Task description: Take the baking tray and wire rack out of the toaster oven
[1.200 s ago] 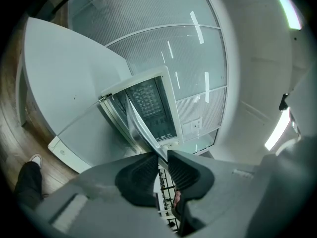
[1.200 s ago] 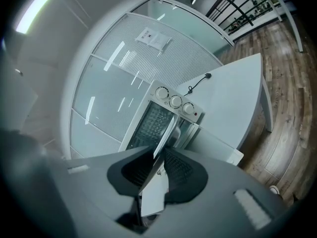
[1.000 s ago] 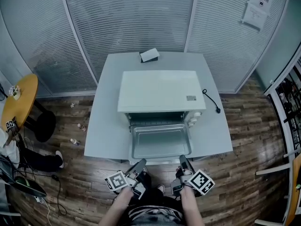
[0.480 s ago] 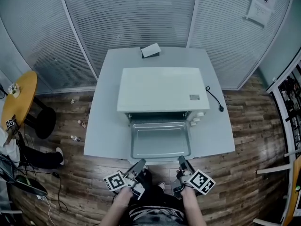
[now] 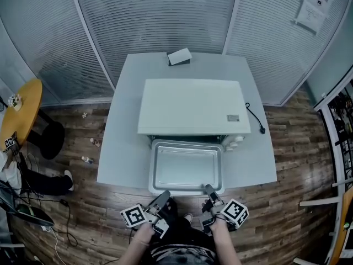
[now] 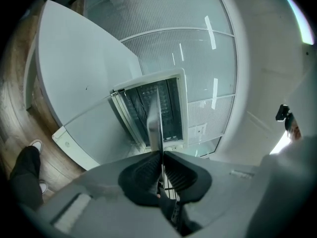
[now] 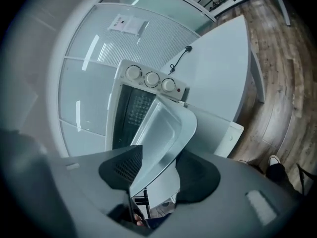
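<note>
The boxy white toaster oven (image 5: 190,106) has a dark cavity and three pale round knobs (image 7: 151,78). The shallow metal baking tray (image 5: 185,167) is plain silver-grey. The square table (image 5: 118,148) is unpatterned light grey, with a thin black power cord (image 5: 255,119) near its right edge and a small white-topped dark box (image 5: 179,57) at its far edge. The plank floor (image 5: 298,153) is streaky brown wood. The wall panels (image 5: 154,21) are grey with fine horizontal ribs. The round side table (image 5: 22,115) is mustard yellow.

Tray (image 5: 185,169) now pulled out of oven (image 5: 190,106), reaching toward the table (image 5: 124,148) front edge. Left gripper (image 5: 164,196) jaws just closed onto the tray's front rim. Right gripper (image 5: 209,190) jaws just opened, rim loose between them.
</note>
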Available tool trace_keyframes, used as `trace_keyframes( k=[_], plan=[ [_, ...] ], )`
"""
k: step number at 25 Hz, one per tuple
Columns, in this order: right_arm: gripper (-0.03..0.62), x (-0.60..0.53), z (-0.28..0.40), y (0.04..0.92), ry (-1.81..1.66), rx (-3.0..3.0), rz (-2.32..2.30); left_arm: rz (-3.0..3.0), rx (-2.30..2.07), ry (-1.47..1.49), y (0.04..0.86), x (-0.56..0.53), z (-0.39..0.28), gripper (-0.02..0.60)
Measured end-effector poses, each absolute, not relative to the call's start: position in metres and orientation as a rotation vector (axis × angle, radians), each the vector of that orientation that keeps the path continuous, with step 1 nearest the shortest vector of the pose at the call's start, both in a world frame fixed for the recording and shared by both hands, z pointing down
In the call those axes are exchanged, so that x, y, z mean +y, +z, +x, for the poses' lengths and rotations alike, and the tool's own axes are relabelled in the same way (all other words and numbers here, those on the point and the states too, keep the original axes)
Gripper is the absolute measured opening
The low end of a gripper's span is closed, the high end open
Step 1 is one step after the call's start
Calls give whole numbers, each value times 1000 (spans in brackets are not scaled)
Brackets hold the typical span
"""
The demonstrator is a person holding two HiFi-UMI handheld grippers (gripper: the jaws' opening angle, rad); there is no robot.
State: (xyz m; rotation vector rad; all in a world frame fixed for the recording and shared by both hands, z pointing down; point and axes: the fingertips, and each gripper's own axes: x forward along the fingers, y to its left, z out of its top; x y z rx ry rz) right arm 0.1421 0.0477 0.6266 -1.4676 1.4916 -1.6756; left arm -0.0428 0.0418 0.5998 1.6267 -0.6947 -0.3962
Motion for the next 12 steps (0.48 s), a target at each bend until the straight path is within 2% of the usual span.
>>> trace_keyframes(
  k=[1, 11, 12],
  plan=[
    [209, 48, 143, 631, -1686, 1469, -1476, 1624, -688, -401, 599, 41, -42, 18],
    [218, 30, 136, 644, -1703, 1468, -1445, 1563, -667, -417, 598, 40, -38, 17],
    [199, 28, 135, 644, -1700, 1477, -1438, 1572, -672, -408, 599, 40, -38, 17]
  ],
)
